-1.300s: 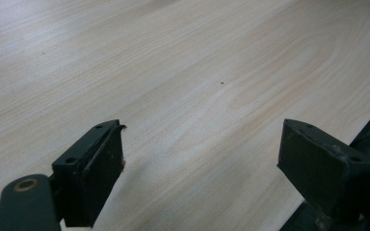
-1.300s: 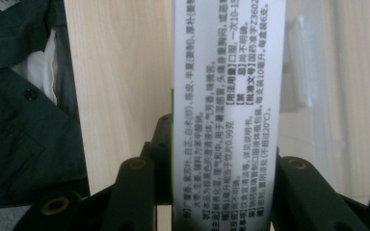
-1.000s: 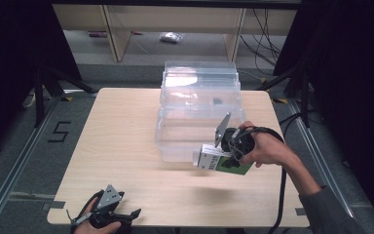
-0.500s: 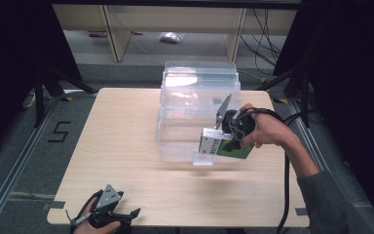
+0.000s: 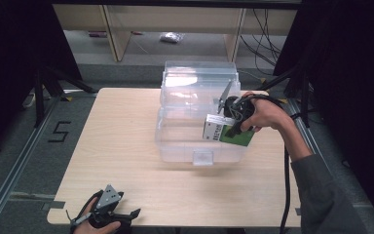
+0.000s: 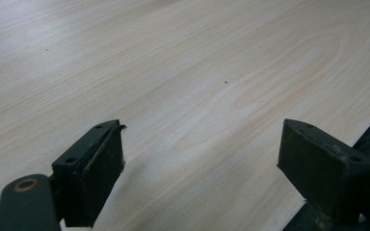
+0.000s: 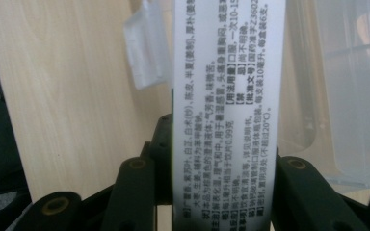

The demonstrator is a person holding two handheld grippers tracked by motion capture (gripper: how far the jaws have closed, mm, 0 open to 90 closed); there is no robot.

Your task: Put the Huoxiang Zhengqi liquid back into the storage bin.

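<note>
My right gripper [image 5: 220, 129] is shut on a white and green carton [image 5: 227, 133] and holds it above the front right part of a clear plastic bin [image 5: 175, 146]. In the right gripper view the carton's white printed side [image 7: 229, 96] stands upright between the jaws of my right gripper [image 7: 217, 168], with the bin's latch [image 7: 144, 48] behind it. At the table's front left edge my left gripper [image 5: 126, 214] rests low in a hand. Its jaws are wide open in the left gripper view [image 6: 202, 159], with bare wood between them.
The bin's clear lid [image 5: 199, 78] lies back behind it, at the far middle of the wooden table [image 5: 117, 136]. A cable [image 5: 287, 185] trails from the right hand down past the table's right edge. Shelves [image 5: 126, 29] stand beyond the table.
The right hand has carried the carton away from the table's front and slightly up, from in front of the bin to above its front right part. The left gripper has stayed put.
</note>
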